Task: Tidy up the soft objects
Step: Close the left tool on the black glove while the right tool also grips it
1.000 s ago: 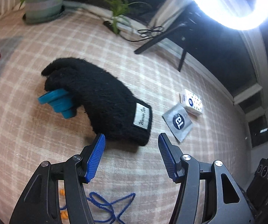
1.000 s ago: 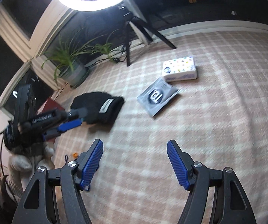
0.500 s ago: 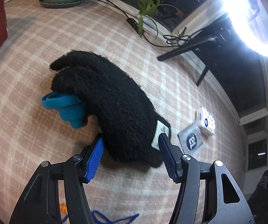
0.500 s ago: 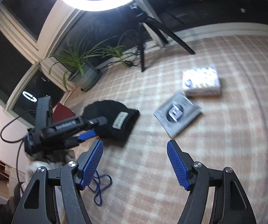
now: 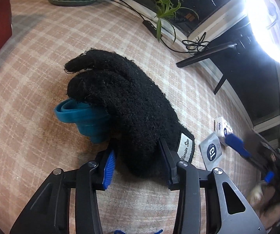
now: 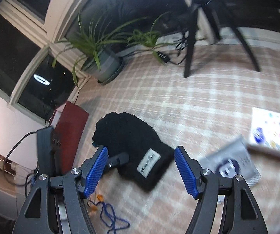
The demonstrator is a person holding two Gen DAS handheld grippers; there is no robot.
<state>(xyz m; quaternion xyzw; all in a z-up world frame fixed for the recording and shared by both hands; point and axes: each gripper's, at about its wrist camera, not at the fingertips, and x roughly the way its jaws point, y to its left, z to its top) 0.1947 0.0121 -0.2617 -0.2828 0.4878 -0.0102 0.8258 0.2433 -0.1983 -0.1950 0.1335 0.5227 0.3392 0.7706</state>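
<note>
A black fuzzy glove [image 5: 124,105] with a white label lies on the checked blanket, draped over a blue folded silicone cup [image 5: 83,117]. My left gripper [image 5: 138,161] is open, its jaws on either side of the glove's cuff, close to it. In the right wrist view the glove [image 6: 132,142] lies ahead, with a left gripper finger [image 6: 118,159] at its near side. My right gripper [image 6: 142,171] is open and empty, just short of the cuff.
A grey sachet [image 5: 212,152] and a white tissue pack [image 5: 224,128] lie to the right; they also show in the right wrist view [image 6: 231,165], [image 6: 270,132]. Blue string with orange earplugs [image 6: 108,216] lies near. A potted plant [image 6: 102,62], tripod legs [image 6: 190,44] and a red box [image 6: 69,128] stand around.
My left gripper moved forward so its jaws now flank the glove's cuff. My right gripper swung left and closer to the glove, with motion blur.
</note>
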